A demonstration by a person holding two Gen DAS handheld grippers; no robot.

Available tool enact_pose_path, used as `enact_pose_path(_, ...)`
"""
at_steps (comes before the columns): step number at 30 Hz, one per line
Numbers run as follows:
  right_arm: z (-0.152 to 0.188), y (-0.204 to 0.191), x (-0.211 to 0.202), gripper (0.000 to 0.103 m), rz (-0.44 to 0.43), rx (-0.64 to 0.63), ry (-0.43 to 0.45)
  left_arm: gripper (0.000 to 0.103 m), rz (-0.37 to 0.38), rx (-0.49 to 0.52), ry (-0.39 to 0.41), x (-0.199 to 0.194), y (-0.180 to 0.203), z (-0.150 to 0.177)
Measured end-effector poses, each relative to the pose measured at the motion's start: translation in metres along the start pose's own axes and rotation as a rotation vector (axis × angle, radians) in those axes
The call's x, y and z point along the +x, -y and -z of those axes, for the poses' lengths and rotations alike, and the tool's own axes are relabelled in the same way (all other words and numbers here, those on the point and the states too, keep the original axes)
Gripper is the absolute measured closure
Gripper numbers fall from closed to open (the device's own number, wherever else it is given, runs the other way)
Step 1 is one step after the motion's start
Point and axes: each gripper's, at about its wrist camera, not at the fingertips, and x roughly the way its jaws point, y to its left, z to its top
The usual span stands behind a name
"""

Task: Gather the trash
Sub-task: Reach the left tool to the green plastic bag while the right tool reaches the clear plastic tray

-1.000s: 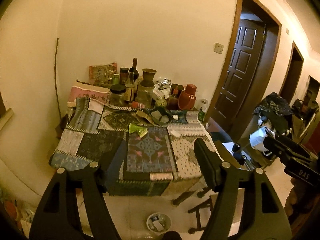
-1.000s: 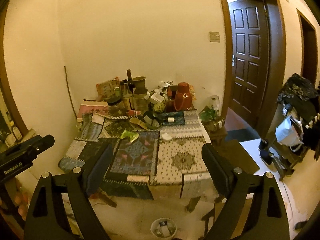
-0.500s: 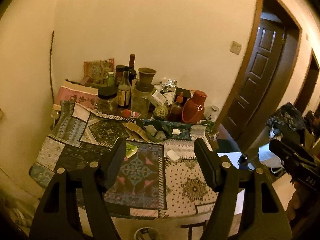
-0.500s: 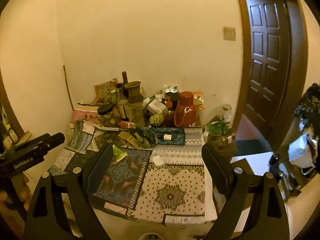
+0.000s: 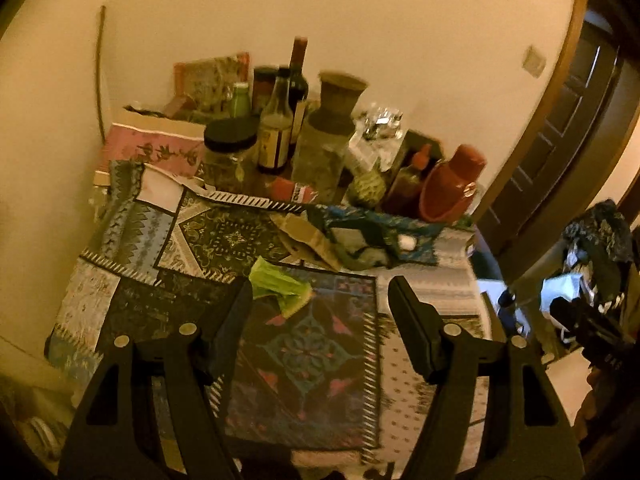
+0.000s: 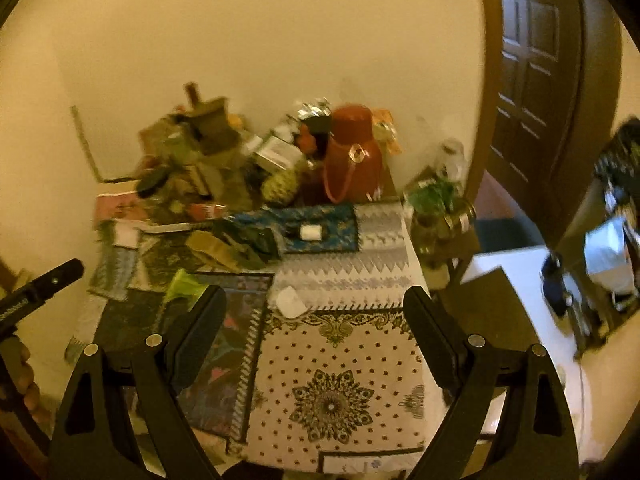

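Both your grippers hang over the near side of the table (image 6: 344, 360), which is covered w/ a patchwork cloth. Your left gripper (image 5: 320, 300) has its tongs wide apart, nothing between them; the crumpled green wrapper (image 5: 280, 286) lies on the cloth just ahead, close to the left finger's tip but not touching as far as you can tell. Your right gripper (image 6: 312, 304) is also spread wide & empty; a small white scrap (image 6: 291, 300) lies on the cloth between its fingertips, nearer the left one. More trash sits mid-table: a tan paper bag (image 5: 306, 236) lying flat and, beside it, a dark crumpled packet (image 6: 252, 238). A small white roll (image 6: 311, 232) rests on the blue cloth patch behind. Bottles & jars crowd the far edge by the wall, incl. a red thermos (image 6: 352, 152) and a dark wine bottle (image 5: 298, 80). Frames are blurry, so finer detail can't be read.
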Motion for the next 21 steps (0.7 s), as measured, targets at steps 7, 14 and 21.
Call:
enact_pose_path(7, 0.007, 0.002, 0.092, 0.015, 0.083, 0.135, -0.188, 0.034, -0.007, 0.041, -0.189, 0.107, -0.041, -0.013)
enact_pose_path(14, 0.019, 0.000, 0.162, 0.023, 0.120, 0.167, -0.298, 0.034, 0.024, 0.002, -0.346, 0.191, -0.073, -0.001)
enact_pose_path(21, 0.027, -0.003, 0.201, 0.053, 0.116, 0.160, -0.363, 0.034, 0.043, 0.003, -0.404, 0.229, -0.076, 0.010)
